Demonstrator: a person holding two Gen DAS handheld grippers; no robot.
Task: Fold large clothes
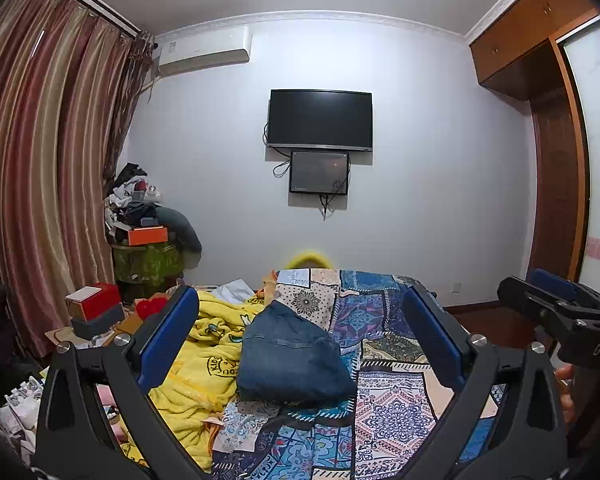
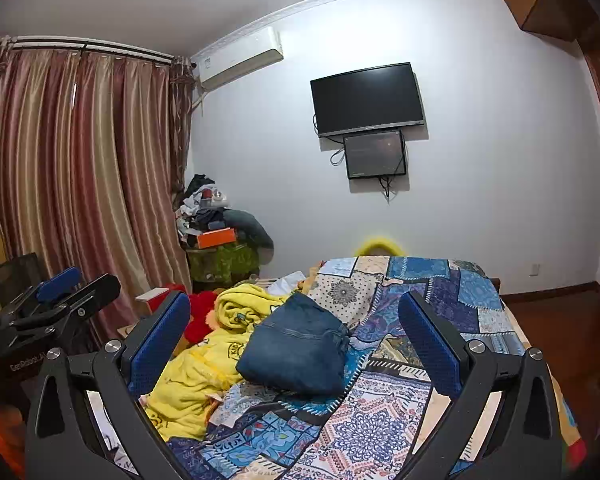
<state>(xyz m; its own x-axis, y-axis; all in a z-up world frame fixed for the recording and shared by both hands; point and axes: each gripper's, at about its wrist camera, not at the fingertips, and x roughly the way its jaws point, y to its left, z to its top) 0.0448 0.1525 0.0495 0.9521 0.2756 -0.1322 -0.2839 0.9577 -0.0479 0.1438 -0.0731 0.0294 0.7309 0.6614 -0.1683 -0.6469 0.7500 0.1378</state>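
Note:
A pair of blue jeans, folded into a compact bundle, lies on the patchwork bedspread; it also shows in the right wrist view. My left gripper is open and empty, held above the bed with the jeans between and beyond its blue pads. My right gripper is open and empty too, held likewise. Each gripper shows at the edge of the other's view, the right gripper at the right and the left gripper at the left.
A crumpled yellow blanket lies left of the jeans on the bed. Boxes and a cluttered stand sit by the striped curtain. A TV hangs on the far wall. A wooden wardrobe stands on the right.

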